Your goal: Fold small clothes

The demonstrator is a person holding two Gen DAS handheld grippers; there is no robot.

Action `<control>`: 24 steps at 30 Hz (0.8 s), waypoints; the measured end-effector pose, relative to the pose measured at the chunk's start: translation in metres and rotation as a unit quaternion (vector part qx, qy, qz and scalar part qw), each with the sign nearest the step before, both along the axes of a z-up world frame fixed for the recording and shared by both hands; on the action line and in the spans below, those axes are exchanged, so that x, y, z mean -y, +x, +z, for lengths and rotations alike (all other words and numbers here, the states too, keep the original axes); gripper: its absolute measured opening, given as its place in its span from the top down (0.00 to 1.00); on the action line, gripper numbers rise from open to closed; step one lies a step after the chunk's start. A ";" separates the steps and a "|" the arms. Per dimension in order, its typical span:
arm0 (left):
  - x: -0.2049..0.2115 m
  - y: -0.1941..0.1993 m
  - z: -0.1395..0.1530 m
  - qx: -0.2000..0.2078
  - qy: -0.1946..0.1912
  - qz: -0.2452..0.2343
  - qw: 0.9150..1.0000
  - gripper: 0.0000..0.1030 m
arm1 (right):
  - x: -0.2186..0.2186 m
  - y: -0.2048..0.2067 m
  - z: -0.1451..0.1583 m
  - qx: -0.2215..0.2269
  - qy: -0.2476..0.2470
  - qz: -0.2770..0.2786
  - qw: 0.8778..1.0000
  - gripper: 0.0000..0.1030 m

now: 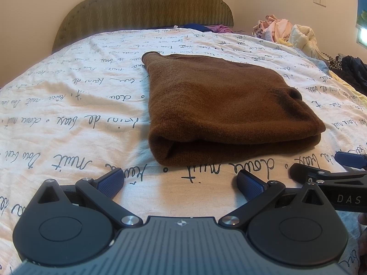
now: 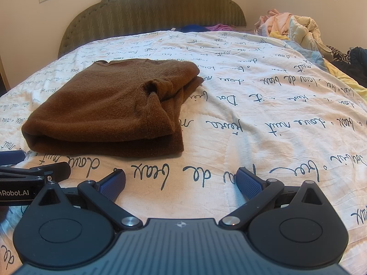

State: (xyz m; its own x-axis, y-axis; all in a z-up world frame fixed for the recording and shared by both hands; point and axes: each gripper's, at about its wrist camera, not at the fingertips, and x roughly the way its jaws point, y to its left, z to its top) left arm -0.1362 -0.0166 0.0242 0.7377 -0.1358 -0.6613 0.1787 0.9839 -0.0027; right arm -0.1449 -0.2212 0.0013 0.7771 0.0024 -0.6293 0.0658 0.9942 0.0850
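A brown knit garment (image 1: 220, 105) lies folded into a thick rectangle on the white quilt with black script (image 1: 68, 105). It also shows in the right wrist view (image 2: 110, 110), left of centre, with a cuff opening on top. My left gripper (image 1: 181, 183) is open and empty, just short of the garment's near folded edge. My right gripper (image 2: 181, 183) is open and empty over bare quilt, to the right of the garment. Each gripper's fingers show at the edge of the other's view: the right one's (image 1: 321, 174) and the left one's (image 2: 34, 171).
A green padded headboard (image 1: 146, 6) stands at the far end of the bed. A pile of pale clothes (image 1: 286, 32) and dark clothes (image 1: 351, 68) lie along the right side. Blue and purple items (image 2: 206, 27) lie by the headboard.
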 end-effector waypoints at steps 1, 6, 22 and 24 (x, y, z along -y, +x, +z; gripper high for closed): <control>-0.001 0.000 0.001 -0.002 -0.005 0.000 1.000 0.00 | 0.000 0.000 0.000 -0.001 -0.001 0.000 1.000 0.00; -0.009 0.001 0.003 -0.007 -0.029 0.000 1.000 0.00 | 0.000 0.001 0.001 -0.006 -0.003 0.003 1.000 0.00; -0.010 -0.003 0.006 0.000 -0.028 0.009 1.000 0.00 | 0.000 0.002 0.001 -0.006 -0.004 0.005 1.000 0.00; -0.009 -0.007 0.006 0.012 -0.018 0.022 1.000 0.00 | 0.000 0.002 0.001 -0.006 -0.004 0.005 1.000 0.00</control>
